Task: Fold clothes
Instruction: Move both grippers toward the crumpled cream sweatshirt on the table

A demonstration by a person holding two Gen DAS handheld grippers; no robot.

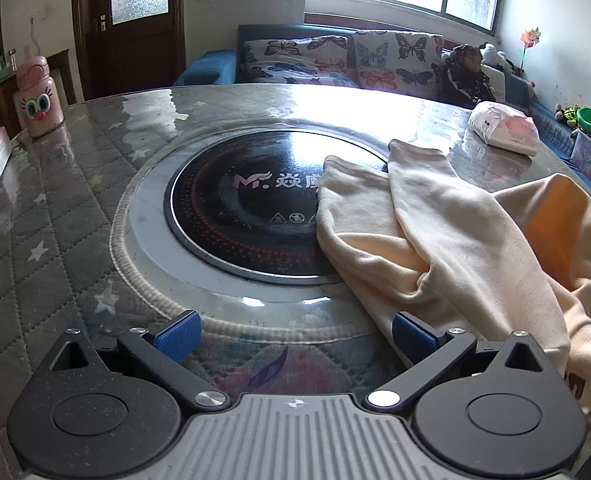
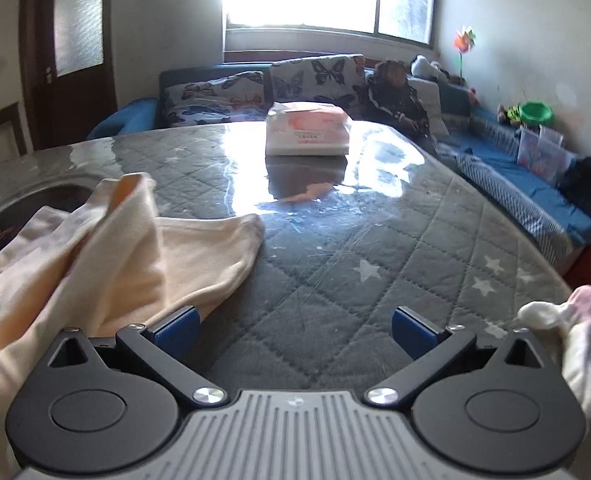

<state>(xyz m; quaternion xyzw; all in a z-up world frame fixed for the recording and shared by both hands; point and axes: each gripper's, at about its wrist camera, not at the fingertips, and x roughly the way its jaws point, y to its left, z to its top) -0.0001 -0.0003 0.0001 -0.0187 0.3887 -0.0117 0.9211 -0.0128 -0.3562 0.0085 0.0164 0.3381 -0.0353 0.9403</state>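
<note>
The left gripper [image 1: 293,332] is sitting wide open at the bottom of its frame, holding nothing, and the cream cloth [image 1: 447,248] is lying in the right half of that frame, partly over the round black cooktop [image 1: 239,216] in the middle. The right gripper [image 2: 293,330] is also wide open and holding nothing, with the cloth [image 2: 107,256] bunching at the left of its frame, touching the left blue pad [image 2: 177,330], while a tissue pack [image 2: 307,130] is resting on the table [image 2: 375,264] near the top middle.

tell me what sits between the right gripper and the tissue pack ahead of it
Nothing, in the right wrist view: only bare quilted table cover runs from the open right gripper to the tissue pack.
</note>
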